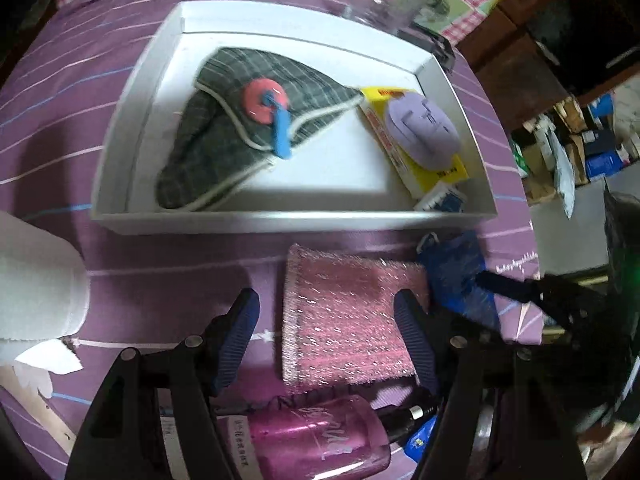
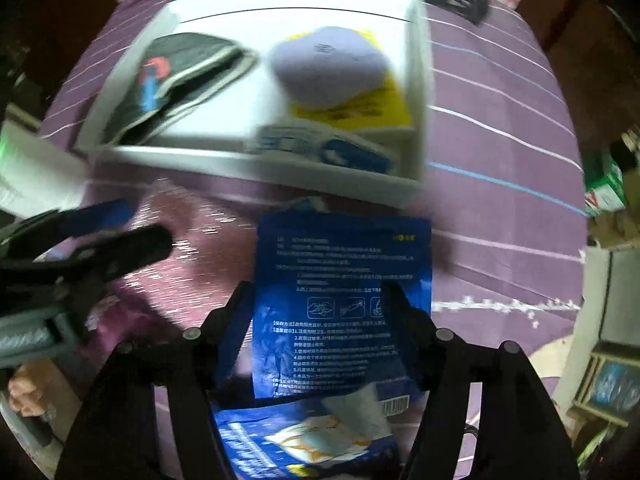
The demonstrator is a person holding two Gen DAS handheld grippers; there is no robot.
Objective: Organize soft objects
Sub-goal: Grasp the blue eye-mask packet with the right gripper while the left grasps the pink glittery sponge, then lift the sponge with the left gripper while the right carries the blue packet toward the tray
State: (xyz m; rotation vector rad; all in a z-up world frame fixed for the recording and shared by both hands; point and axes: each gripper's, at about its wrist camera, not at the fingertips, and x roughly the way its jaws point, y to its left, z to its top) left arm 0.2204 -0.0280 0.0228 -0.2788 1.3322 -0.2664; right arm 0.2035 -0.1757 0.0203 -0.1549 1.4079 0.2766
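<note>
Left gripper [image 1: 326, 316]: fingers apart, straddling the pink glittery scrub pad [image 1: 348, 320] on the purple striped cloth [image 1: 160, 272].
Right gripper [image 2: 316, 308]: fingers spread either side of the blue sachet [image 2: 344, 300]; contact unclear through blur.
White tray [image 1: 280, 222]: holds grey checked pouch [image 1: 248, 128], lilac sponge [image 1: 420, 128] on yellow card.

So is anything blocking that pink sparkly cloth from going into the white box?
Nothing visible stands between them. The pink cloth lies on the purple sheet between the open left gripper fingers, just in front of the white box. Only the box's low near wall must be cleared, and bare floor shows inside.
</note>
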